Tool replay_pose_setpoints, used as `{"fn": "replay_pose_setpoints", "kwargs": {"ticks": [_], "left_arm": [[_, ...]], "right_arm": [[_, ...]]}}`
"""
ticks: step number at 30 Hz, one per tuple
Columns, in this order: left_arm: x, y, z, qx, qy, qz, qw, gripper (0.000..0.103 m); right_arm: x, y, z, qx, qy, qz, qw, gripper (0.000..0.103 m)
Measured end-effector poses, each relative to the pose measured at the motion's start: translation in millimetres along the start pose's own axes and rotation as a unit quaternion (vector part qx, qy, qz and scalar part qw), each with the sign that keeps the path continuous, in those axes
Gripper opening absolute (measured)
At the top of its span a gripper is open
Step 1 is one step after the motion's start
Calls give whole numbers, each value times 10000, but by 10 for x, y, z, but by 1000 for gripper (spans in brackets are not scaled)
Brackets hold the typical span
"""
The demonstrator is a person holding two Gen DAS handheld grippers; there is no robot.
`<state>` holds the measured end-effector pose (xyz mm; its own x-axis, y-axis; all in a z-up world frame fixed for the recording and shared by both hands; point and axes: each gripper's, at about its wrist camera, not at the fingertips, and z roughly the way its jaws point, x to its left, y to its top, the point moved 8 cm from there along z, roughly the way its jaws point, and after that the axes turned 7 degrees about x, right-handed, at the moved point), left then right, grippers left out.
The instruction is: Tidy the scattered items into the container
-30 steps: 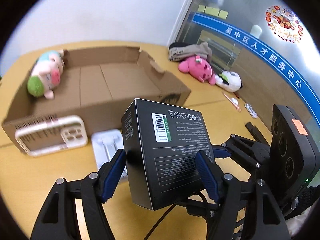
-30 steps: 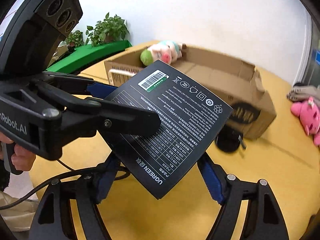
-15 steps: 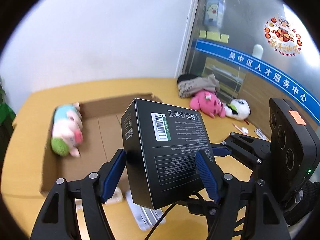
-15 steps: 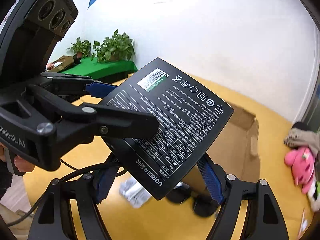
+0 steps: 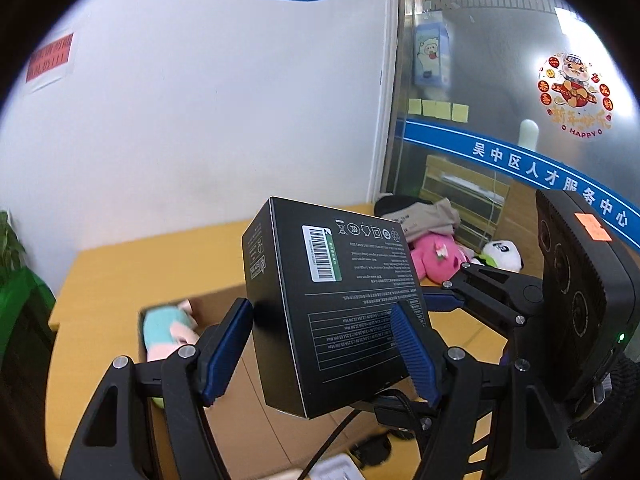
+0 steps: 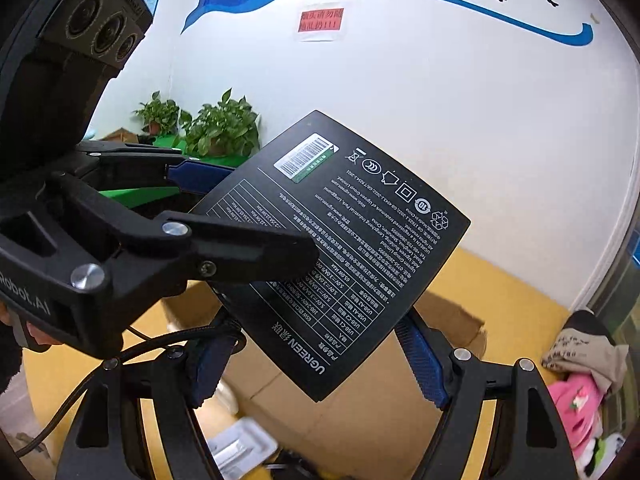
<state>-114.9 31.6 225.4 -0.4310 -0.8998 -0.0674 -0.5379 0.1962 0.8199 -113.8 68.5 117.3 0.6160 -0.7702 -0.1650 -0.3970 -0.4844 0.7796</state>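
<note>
Both grippers, left (image 5: 322, 350) and right (image 6: 320, 360), squeezed the black UGREEN box (image 5: 328, 304). It needed to stay level and go down gently into the cardboard box (image 5: 256, 412).

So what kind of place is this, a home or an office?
Most likely an office or service centre: a glass partition with a blue band of Chinese lettering, sticky notes, and potted plants.

Your two wrist cameras are looking forward and slightly downward along their fingers, close behind the black box (image 5: 332, 304), both sharing it, the cardboard container (image 6: 448, 312) and the white wall (image 5: 200, 120).
</note>
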Motion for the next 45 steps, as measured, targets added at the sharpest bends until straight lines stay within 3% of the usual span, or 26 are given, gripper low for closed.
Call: {"fn": "replay_pose_setpoints", "kwargs": {"ticks": [12, 22, 36, 41, 45], "left_arm": [[365, 525, 372, 24, 89, 22, 10000, 70], [736, 646, 779, 227, -27, -202, 9995, 70], [1198, 440, 1666, 795, -298, -678, 9941, 70], [1251, 167, 2085, 1172, -297, -880, 9887, 70], [1334, -190, 2439, 1595, -335, -1234, 9789, 70]], "right_arm": [[-477, 520, 357, 50, -69, -88, 9999, 83], [-749, 682, 834, 247, -17, -46, 9997, 82], [-1087, 476, 1789, 818, 276, 206, 9961, 83], [-1247, 254, 2212, 1113, 474, 352, 9920, 83], [-1270, -86, 2555, 1439, 724, 455, 9859, 83]]}}
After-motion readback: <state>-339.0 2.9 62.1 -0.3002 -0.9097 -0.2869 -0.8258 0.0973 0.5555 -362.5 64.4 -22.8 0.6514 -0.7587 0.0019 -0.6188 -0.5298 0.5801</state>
